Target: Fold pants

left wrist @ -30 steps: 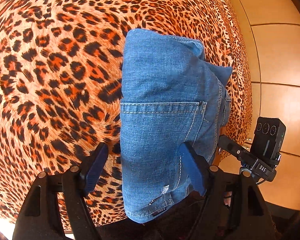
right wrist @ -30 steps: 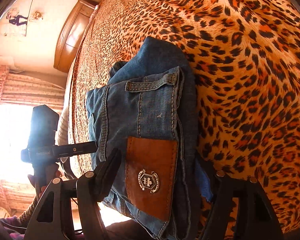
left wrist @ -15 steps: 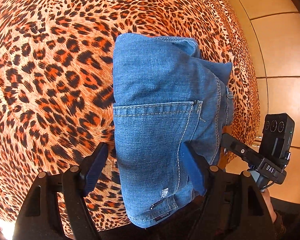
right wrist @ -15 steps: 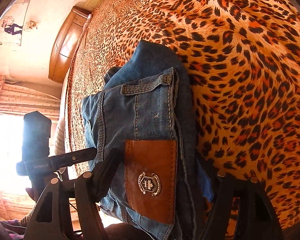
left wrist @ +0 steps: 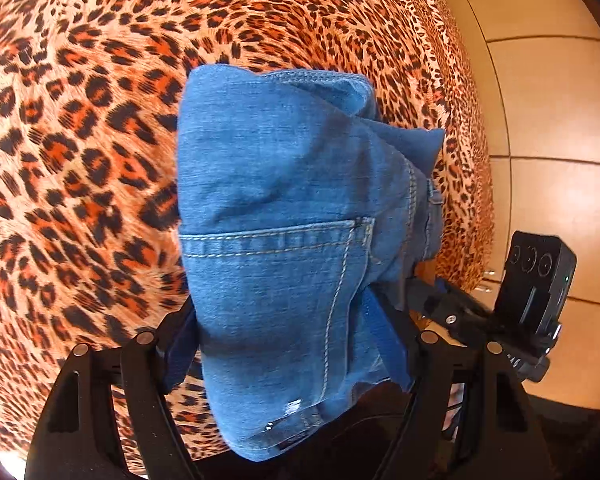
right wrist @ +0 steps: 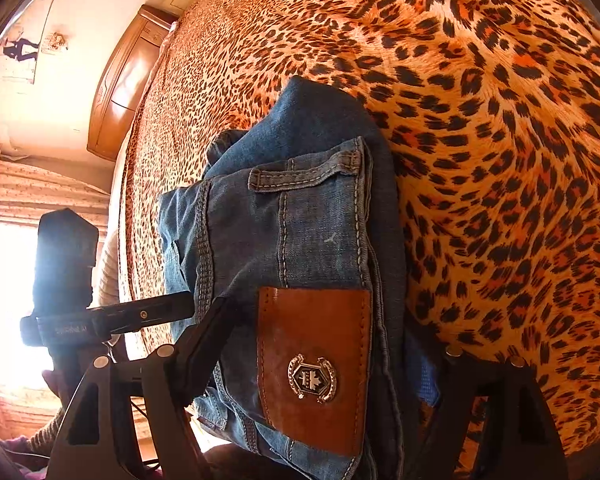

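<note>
Since a second ago the folded jeans [left wrist: 284,216] sit lower and nearer in both my views, their near end now hanging over the fingers, so I judge I am drawing back toward the near edge of the bed [left wrist: 72,128]. My left hand-held gripper [left wrist: 288,344] is spread wide, and the denim bundle lies between its blue pads; I cannot tell whether the pads press on the cloth, since the fabric drapes over them. My right hand-held gripper [right wrist: 320,364] straddles the waistband end, where the brown leather patch [right wrist: 316,360] with its metal badge faces up; its jaws are opening, the jeans between them, and the right finger is mostly hidden behind the denim. The pants rest as a compact stack on the leopard-print bedspread, pocket seam up, near the bed's edge by the tiled floor [left wrist: 548,92]. To me the fold looks essentially done, and this reads as letting go.
</note>
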Demonstrator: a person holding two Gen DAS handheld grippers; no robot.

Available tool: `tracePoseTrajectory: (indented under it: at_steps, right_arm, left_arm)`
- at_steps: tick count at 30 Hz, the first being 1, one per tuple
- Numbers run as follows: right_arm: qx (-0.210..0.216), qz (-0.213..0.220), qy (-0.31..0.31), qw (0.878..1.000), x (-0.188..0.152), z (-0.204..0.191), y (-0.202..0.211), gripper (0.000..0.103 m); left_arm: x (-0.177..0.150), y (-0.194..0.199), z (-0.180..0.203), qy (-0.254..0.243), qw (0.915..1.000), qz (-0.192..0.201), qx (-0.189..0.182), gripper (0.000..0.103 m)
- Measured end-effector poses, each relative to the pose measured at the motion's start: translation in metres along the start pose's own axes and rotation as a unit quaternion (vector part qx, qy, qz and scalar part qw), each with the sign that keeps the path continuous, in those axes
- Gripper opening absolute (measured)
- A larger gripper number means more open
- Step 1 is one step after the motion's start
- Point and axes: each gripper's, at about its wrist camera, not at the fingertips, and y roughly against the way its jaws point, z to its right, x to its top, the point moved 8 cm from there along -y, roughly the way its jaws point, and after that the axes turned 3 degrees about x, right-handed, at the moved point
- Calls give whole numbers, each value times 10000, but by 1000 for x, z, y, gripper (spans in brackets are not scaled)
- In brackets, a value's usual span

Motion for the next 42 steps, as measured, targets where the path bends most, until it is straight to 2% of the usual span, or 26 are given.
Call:
tracePoseTrajectory:
  at_steps: [1, 2, 3, 4, 5, 6, 8, 12, 16, 18, 19, 20, 21, 22, 23, 25, 28, 32, 33, 35, 39, 42]
  right_arm:
    - [71, -26, 47, 10000, 1, -8, -2, 61]
    - [136, 34, 146, 9998, 4, -17, -1, 55]
    - [118, 88, 397, 9991, 5, -24, -2, 55]
    - [-64, -11, 627, 9980, 6, -25, -8, 55]
    - [-254, -128, 722, 9970, 6, -22, -14, 50]
    - [-300, -165, 735, 9967, 9, -23, -16, 48]
    - [-377, -158, 860, 9955, 14, -35, -15, 48]
    - [-76, 38, 1128, 9936, 41, -80, -13, 48]
    - [8, 143, 1351, 9907, 97, -118, -26, 49]
    - [91, 335, 1504, 9880, 129, -141, -29, 50]
    - [75, 419, 1591, 9863, 145, -149, -32, 51]
    - [-126, 478, 1684, 9845, 161, -153, -36, 57]
    - [-635, 591, 1773, 9803, 178, -153, -41, 62]
    - [-1177, 644, 1813, 9742, 192, -146, -45, 68]
    - [-1399, 553, 1755, 9729, 202, -142, -51, 76]
    - [-1590, 525, 1537, 9738, 212, -135, -53, 74]
    - [-1549, 503, 1527, 9748, 209, -133, -49, 75]
    - [-1896, 246, 1589, 9686, 181, -124, -49, 85]
    - [-2013, 215, 1577, 9665, 165, -112, -45, 87]
    - [-2215, 171, 1447, 9642, 148, -101, -43, 88]
    - [-1908, 179, 1211, 9740, 122, -99, -39, 88]
    - [-1898, 417, 1261, 9728, 109, -102, -27, 88]
  left_arm:
    - [1, 1, 3, -15, 10000, -5, -80, 76]
    - [2, 2, 5, -40, 9998, 7, -176, 76]
    - [3, 3, 4, 4, 9996, -4, -299, 75]
    - [4, 4, 1, 110, 9990, -54, -420, 69]
    - [5, 6, -2, 216, 9984, -104, -507, 58]
    - [6, 9, -4, 277, 9978, -148, -591, 57]
    - [10, 19, -4, 276, 9972, -82, -691, 54]
    - [29, 53, 6, 15, 9982, 439, -406, 53]
    - [74, 97, 3, -44, 9948, 970, -299, 53]
    - [100, 118, -4, 82, 9921, 1239, -155, 54]
    - [114, 124, -11, 181, 9910, 1326, -39, 60]
    - [125, 128, -22, 277, 9897, 1394, 184, 62]
    - [134, 129, -36, 420, 9877, 1414, 521, 62]
    - [139, 128, -48, 587, 9863, 1380, 690, 62]
    - [139, 128, -58, 711, 9861, 1335, 685, 62]
    - [134, 128, -76, 868, 9856, 1322, 604, 62]
    - [121, 124, -100, 1081, 9830, 1288, 742, 62]
    - [105, 109, -112, 1399, 9809, 1168, 684, 62]
    - [102, 106, -112, 1426, 9801, 1167, 737, 62]
    - [95, 103, -109, 1386, 9781, 1232, 947, 62]
    - [80, 103, -96, 1065, 9698, 1504, 1597, 62]
    - [69, 102, -83, 819, 9617, 1741, 1954, 62]
